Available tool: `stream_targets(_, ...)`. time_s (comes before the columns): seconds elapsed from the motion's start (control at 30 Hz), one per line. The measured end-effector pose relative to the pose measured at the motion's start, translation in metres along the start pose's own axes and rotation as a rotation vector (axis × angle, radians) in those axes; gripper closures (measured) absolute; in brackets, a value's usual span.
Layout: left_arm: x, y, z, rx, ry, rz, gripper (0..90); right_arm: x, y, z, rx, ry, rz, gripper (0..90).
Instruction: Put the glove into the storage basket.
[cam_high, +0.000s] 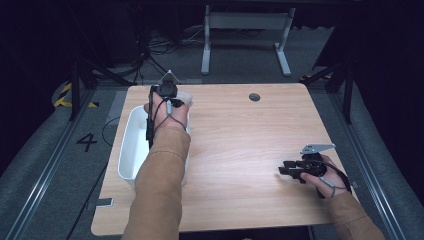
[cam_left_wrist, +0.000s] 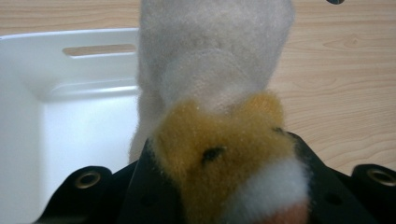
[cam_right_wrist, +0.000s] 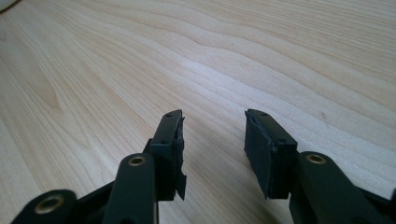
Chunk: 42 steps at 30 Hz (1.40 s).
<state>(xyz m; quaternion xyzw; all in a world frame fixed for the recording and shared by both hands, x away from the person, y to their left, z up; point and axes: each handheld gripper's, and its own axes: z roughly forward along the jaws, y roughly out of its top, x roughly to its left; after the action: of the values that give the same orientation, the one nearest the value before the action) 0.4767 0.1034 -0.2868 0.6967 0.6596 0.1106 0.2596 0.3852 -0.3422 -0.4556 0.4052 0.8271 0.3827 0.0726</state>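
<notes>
- The left gripper (cam_high: 169, 92) is closed on a plush toy (cam_left_wrist: 219, 116); in the left gripper view the toy's tan-and-white furry end bulges between the black jaws, with the pale grey body stretching away ahead.
- Just below and to the jaw-side left lies a white bin (cam_left_wrist: 70, 93); the toy hangs over its far end, partly above the rim and partly above the table (cam_left_wrist: 336, 84).
- The toy looks light, soft and squashy, not fragile. The fur may slip, so a deep pinch across a thick part, as here, seems safest.
- The right gripper (cam_right_wrist: 212, 140) is well apart, low over bare wood, its jaws moderately spread and holding nothing.
</notes>
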Motion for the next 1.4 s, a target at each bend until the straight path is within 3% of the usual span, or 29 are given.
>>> stream_targets(0.07,0.01,0.002,0.003,0.007,0.036,-0.021,74.3,0.0,-0.002,-0.002,0.002,-0.004,0.008,57.1)
stream_targets(0.3,0.023,0.0,0.009,0.019,0.026,-0.063,74.2,-0.002,-0.006,-0.008,-0.004,-0.013,0.018,57.2)
stream_targets(0.47,0.029,-0.005,0.016,0.014,0.03,-0.072,74.2,-0.001,-0.008,-0.009,-0.007,-0.018,0.019,57.3)
stream_targets(0.63,0.035,-0.011,0.028,0.032,0.016,-0.092,74.2,-0.001,-0.007,-0.009,-0.003,-0.025,0.021,56.9)
stream_targets(1.03,0.05,-0.026,0.054,0.072,0.028,-0.125,74.1,-0.005,-0.005,-0.011,-0.011,-0.031,0.028,56.5)
stream_targets(1.4,0.056,-0.036,0.078,0.103,0.033,-0.131,74.1,-0.01,-0.003,-0.016,-0.028,-0.031,0.033,56.1)
